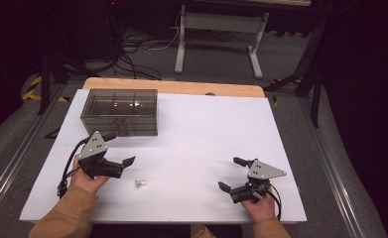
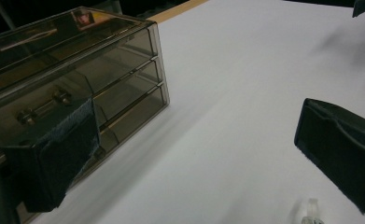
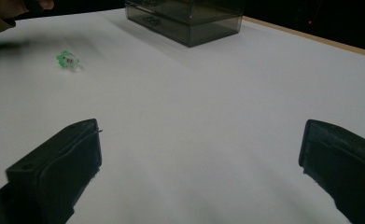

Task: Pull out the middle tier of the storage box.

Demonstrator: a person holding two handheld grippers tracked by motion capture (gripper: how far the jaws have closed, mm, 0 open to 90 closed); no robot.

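With both pairs of jaws spread and holding nothing, the left gripper (image 1: 118, 150) hovered left of centre in the high view, near the small green clip (image 1: 140, 183) lying loose at lower centre, and I judged a careless closing might flick it toward the smoky drawer box (image 1: 120, 112), while the right gripper (image 1: 230, 173) waited well apart.

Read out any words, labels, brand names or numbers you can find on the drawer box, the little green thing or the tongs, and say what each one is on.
No text can be read anywhere.
Smoky transparent plastic drawer box: no label or brand visible.
Small green and clear plastic piece: tiny dark marks on it, too small and blurred to read.
Left tongs and right tongs: plain black jaws and grey plates, no lettering.
White table sheet: blank.
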